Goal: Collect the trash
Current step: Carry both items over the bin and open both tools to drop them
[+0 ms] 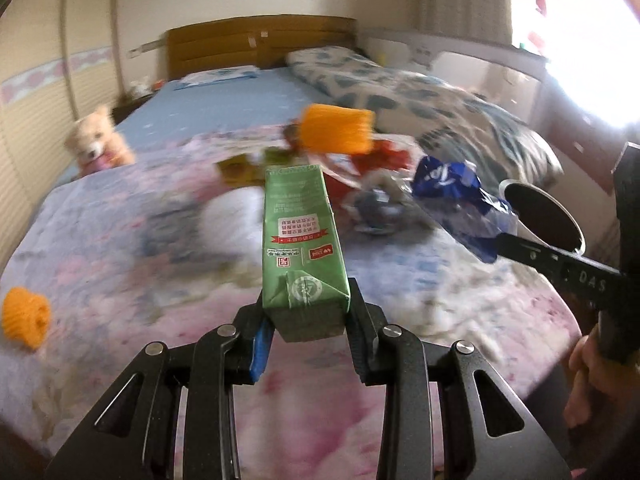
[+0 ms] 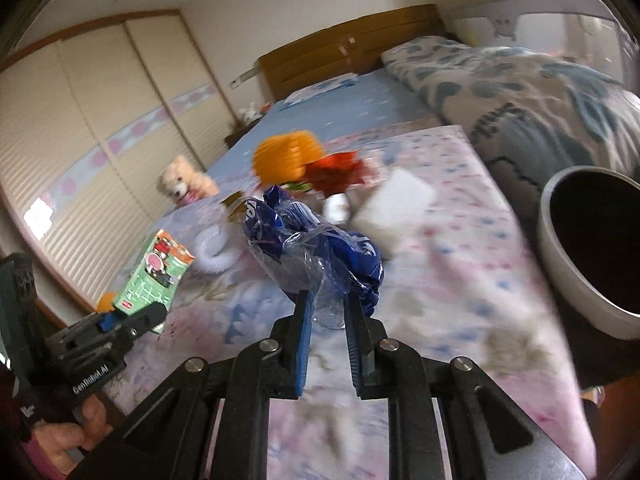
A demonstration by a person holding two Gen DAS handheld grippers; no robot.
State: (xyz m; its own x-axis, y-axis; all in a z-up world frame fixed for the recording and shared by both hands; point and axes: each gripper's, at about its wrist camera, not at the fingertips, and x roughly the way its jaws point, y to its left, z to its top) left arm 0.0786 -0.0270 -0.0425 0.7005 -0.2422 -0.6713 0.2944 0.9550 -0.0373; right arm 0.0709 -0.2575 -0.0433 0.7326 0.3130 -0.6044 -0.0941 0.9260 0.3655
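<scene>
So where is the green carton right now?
The green carton is clamped in the left gripper, lifted over the bed, left of the blue wrapper.

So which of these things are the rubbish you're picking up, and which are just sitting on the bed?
For the job:
- green carton, clamped in the left gripper
- blue wrapper, clamped in the right gripper
- bin
- red wrapper in the pile

Just lying about:
- teddy bear
- patterned quilt
</scene>
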